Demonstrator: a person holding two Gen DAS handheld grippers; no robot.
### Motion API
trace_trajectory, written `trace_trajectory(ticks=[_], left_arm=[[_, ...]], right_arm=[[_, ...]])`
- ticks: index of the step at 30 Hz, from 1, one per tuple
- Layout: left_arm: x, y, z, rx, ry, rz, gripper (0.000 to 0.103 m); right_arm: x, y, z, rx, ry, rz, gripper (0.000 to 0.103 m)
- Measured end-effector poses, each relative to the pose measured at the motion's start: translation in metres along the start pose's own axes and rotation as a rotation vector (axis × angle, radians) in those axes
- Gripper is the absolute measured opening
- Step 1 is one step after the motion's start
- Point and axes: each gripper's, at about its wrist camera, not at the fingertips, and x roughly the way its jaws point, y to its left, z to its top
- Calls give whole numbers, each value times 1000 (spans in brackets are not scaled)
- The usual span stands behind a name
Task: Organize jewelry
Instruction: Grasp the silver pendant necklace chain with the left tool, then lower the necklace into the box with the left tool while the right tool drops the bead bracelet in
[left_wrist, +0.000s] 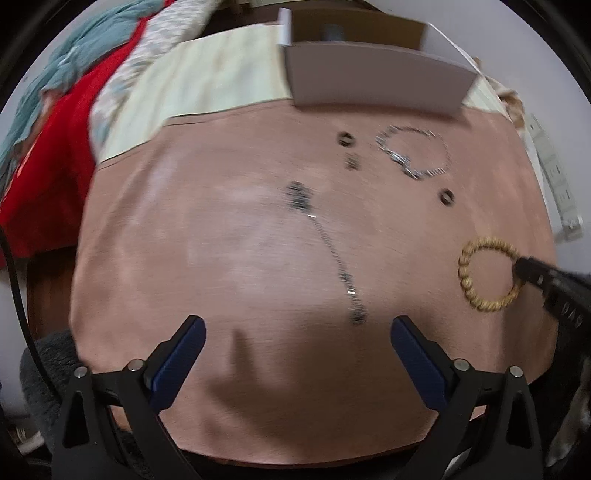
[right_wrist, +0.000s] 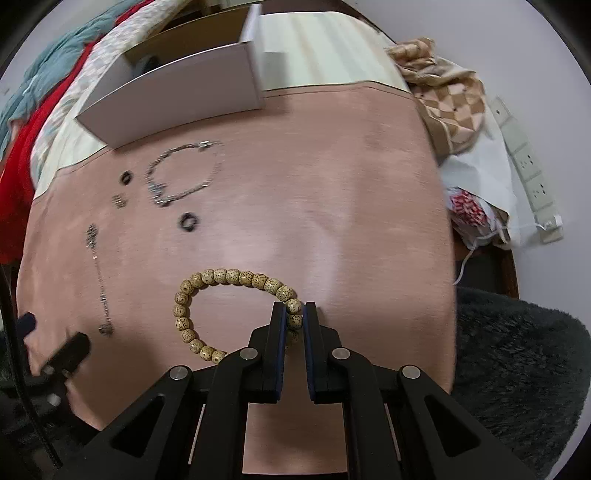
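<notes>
A tan beaded bracelet (right_wrist: 207, 302) lies on the pink cloth (right_wrist: 332, 221); my right gripper (right_wrist: 294, 314) is shut on its beads at the near right side. It also shows in the left wrist view (left_wrist: 476, 277), with the right gripper (left_wrist: 524, 267) on it. My left gripper (left_wrist: 297, 328) is open and empty above the cloth, near the end of a thin dark chain (left_wrist: 332, 254). A silver chain bracelet (left_wrist: 413, 155), two dark rings (left_wrist: 346, 139) (left_wrist: 447, 196) and a small clasp piece (left_wrist: 352, 162) lie farther back. An open white box (left_wrist: 373, 77) stands behind them.
Red and teal fabrics (left_wrist: 55, 122) are piled at the left. A checked cloth (right_wrist: 454, 107) and a white power strip (right_wrist: 528, 170) lie at the right. A dark fuzzy cushion (right_wrist: 517, 350) borders the table's near right edge.
</notes>
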Motion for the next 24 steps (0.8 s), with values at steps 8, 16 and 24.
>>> trace_trajectory(ticks=[8,16,24], left_arm=[[9,-24,-6,76,28,-47,28],[4,-26,-10,85,9,-54,7],[-27,-15,-2,85,-76,-68,7]], right_arm=[[3,-17,9,31,21,-14,9],[2,-11,11,25,18,-14,9],[-21,-10,16,28,-35,44,9]])
